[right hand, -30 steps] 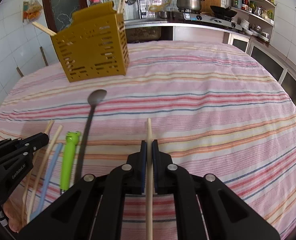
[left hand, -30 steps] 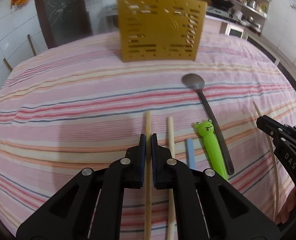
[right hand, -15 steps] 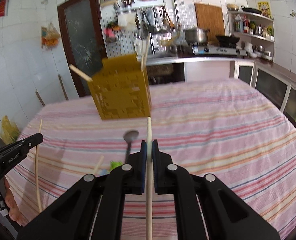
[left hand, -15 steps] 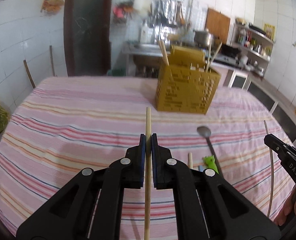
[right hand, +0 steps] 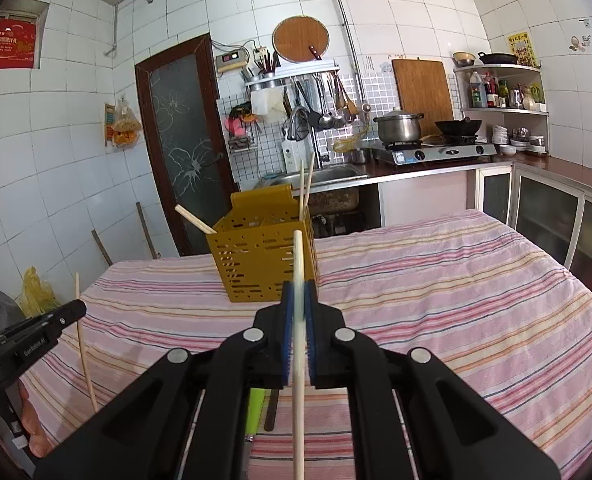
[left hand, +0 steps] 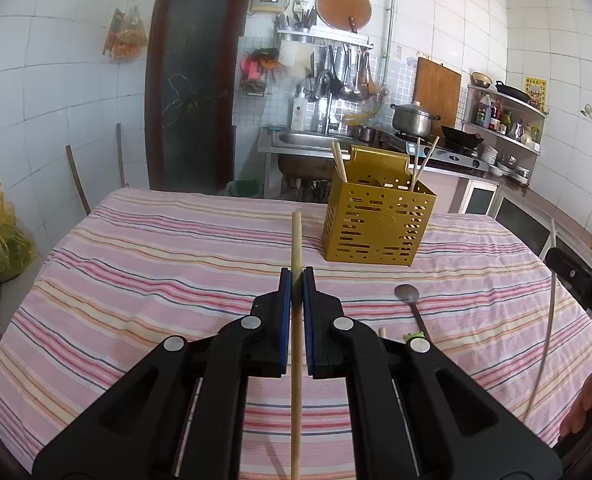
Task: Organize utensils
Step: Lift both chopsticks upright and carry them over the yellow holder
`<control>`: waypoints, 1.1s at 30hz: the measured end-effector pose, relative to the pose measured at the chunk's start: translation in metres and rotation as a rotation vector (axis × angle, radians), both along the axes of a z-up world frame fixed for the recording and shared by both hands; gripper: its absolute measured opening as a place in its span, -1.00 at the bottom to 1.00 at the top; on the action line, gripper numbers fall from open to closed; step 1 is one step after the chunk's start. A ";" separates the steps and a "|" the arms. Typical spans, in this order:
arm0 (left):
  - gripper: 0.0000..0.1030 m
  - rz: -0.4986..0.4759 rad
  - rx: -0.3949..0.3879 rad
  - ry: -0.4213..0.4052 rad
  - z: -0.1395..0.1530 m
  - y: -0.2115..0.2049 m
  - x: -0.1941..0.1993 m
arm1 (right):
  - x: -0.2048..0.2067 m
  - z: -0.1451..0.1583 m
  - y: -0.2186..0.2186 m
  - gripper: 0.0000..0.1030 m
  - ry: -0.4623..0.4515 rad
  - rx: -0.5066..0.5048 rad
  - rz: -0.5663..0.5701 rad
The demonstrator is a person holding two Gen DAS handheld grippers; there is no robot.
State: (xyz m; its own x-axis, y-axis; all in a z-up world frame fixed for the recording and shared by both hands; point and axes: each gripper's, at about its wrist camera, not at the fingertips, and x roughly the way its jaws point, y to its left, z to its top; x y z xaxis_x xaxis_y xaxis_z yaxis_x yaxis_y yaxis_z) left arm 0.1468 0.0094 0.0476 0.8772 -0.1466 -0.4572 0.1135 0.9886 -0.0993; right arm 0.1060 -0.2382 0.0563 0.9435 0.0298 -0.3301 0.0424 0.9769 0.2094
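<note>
My left gripper (left hand: 296,274) is shut on a wooden chopstick (left hand: 296,240) that sticks out ahead, raised above the striped table. My right gripper (right hand: 299,288) is shut on a paler chopstick (right hand: 299,256). A yellow perforated utensil holder (left hand: 378,220) stands upright ahead and right in the left wrist view, with several chopsticks in it. In the right wrist view the holder (right hand: 256,260) is straight ahead, just behind the held chopstick's tip. A dark spoon (left hand: 410,300), a green frog-topped utensil (left hand: 414,335) and another chopstick end (left hand: 382,332) lie on the cloth.
The striped tablecloth (left hand: 156,264) covers a wide table. The right gripper (left hand: 576,280) shows at the right edge of the left wrist view; the left gripper (right hand: 36,336) at the left of the right wrist view. Behind stand a sink, a stove with a pot (right hand: 400,126) and shelves.
Both grippers have risen from the table with their chopsticks and tilted up, so the kitchen wall now fills the upper views. The holder looks smaller and farther in the left wrist view.
</note>
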 end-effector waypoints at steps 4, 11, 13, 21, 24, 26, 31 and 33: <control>-0.91 0.007 -0.011 -0.008 0.001 0.005 -0.004 | 0.000 0.001 -0.001 -0.88 -0.003 -0.006 0.001; -0.91 -0.003 -0.015 -0.009 0.001 0.005 -0.004 | -0.001 0.004 0.004 -0.88 -0.007 -0.031 -0.006; -0.92 -0.010 -0.021 -0.011 0.002 0.005 -0.003 | -0.003 0.006 0.006 -0.88 -0.010 -0.046 -0.011; -0.92 -0.045 -0.038 -0.045 0.023 -0.001 -0.002 | -0.004 0.029 0.013 -0.88 -0.052 -0.081 -0.020; -0.92 -0.053 -0.041 -0.064 0.034 -0.005 0.003 | 0.001 0.041 0.014 -0.88 -0.074 -0.086 -0.016; -0.92 -0.058 -0.046 -0.078 0.043 -0.007 0.005 | 0.005 0.048 0.015 -0.88 -0.086 -0.088 -0.015; -0.92 -0.075 -0.040 -0.126 0.067 -0.016 0.016 | 0.017 0.069 0.012 -0.88 -0.117 -0.093 -0.016; -0.92 -0.083 -0.031 -0.143 0.077 -0.022 0.023 | 0.025 0.079 0.009 -0.88 -0.126 -0.087 -0.011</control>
